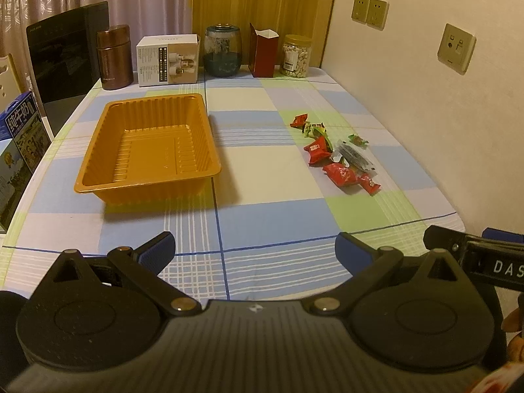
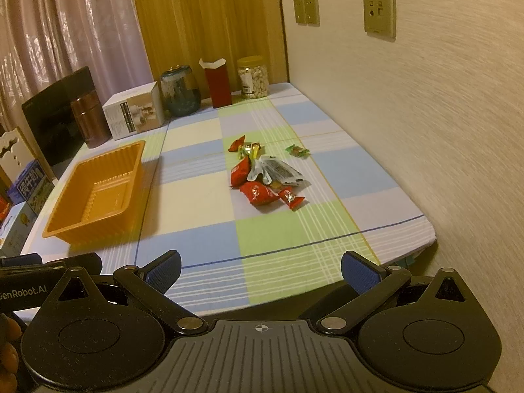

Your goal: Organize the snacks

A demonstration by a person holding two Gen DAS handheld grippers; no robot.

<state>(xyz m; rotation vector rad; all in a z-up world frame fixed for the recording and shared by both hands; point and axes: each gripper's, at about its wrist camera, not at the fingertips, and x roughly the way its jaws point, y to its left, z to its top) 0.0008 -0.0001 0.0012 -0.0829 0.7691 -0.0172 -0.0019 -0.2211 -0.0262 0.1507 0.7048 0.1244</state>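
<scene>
- Left gripper (image 1: 255, 250): blue-padded fingers (image 1: 159, 248) spread wide, holding nothing, above the near tabletop (image 1: 262, 170) edge.
- Right gripper (image 2: 261, 270): likewise wide apart, empty.
- Red and green wrapped snacks (image 2: 265, 177) lie clustered right of centre.
- Empty ribbed orange plastic tray (image 1: 150, 147) sits left, well apart.

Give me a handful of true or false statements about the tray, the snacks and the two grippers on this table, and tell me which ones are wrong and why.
1. The orange tray has nothing in it. True.
2. The snack packets lie in a loose pile on the checked tablecloth, apart from the tray. True.
3. The left gripper is shut on a red packet. False: its jaws are spread wide and hold nothing.
4. The right gripper is open and short of the snacks. True.
5. The jar of nuts stands inside the tray. False: it stands at the far edge of the table, by the wall.
</scene>
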